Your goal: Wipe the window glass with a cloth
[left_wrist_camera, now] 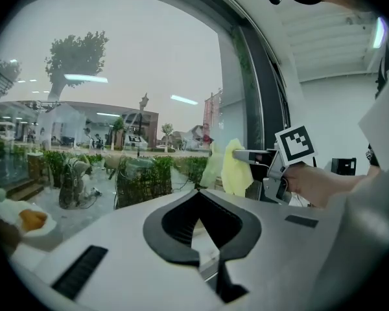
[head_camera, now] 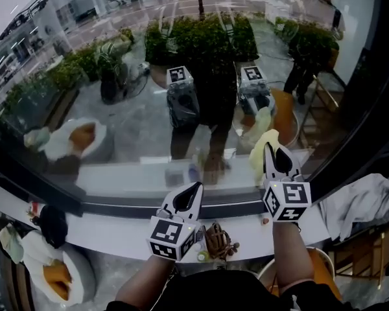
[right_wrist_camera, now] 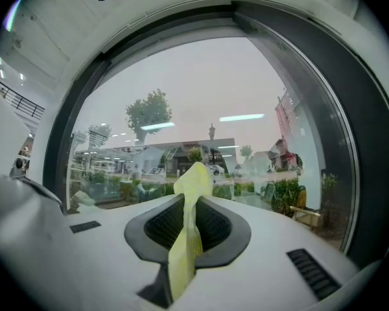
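The window glass (head_camera: 117, 76) fills the upper head view and mirrors both grippers. My right gripper (head_camera: 273, 150) is shut on a pale yellow cloth (head_camera: 259, 149), and the cloth lies at or against the lower part of the pane. In the right gripper view the cloth (right_wrist_camera: 192, 188) runs up between the jaws and pokes out past the tips toward the glass (right_wrist_camera: 201, 102). My left gripper (head_camera: 193, 189) points at the pane just above the sill, shut with nothing in it. From the left gripper view I see its closed tips (left_wrist_camera: 198, 194), and further right the right gripper (left_wrist_camera: 243, 155) with the cloth (left_wrist_camera: 234, 168).
A white sill (head_camera: 110, 230) runs below the pane, over a dark frame rail (head_camera: 117, 206). The thick dark window frame (head_camera: 369, 109) rises on the right. A white garment (head_camera: 363, 203) lies at right, a round seat with an orange cushion (head_camera: 58, 278) at lower left.
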Motion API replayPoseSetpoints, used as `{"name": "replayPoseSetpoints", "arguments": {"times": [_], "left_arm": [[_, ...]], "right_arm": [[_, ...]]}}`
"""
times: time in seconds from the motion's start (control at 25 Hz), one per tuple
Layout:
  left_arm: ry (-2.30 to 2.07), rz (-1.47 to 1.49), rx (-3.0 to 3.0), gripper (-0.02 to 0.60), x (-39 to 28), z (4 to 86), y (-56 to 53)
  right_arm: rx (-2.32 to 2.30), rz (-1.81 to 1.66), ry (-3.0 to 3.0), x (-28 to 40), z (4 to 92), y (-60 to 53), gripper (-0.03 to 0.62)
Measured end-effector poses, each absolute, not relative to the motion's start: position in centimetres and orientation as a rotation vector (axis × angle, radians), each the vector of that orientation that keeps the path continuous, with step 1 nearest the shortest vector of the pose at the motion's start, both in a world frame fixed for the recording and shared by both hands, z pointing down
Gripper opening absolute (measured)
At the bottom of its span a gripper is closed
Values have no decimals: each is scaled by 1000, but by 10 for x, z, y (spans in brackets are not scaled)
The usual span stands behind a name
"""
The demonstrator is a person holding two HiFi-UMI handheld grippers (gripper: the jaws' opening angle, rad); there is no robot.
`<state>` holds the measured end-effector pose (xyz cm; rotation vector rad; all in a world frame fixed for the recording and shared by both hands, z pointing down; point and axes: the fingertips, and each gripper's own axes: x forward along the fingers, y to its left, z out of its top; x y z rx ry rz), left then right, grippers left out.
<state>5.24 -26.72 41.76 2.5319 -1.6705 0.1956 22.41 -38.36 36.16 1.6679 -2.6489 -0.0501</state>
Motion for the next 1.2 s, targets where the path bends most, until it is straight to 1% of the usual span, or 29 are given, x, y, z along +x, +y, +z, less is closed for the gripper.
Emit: {"name": "replayPoseSetpoints", "arguments": {"times": [0.56, 0.92, 1.2], "left_arm": [[-1691, 169, 2511, 8, 2, 418, -275], [-1685, 144, 2521, 8, -14, 414, -274], [-1718, 127, 2491, 8, -51, 415, -264]], "right_arm": [[1758, -24, -2609, 204, 362, -392, 57], [1709, -38, -2642, 163, 354, -382, 57], [1679, -49, -2670, 123, 349, -375, 57]]}}
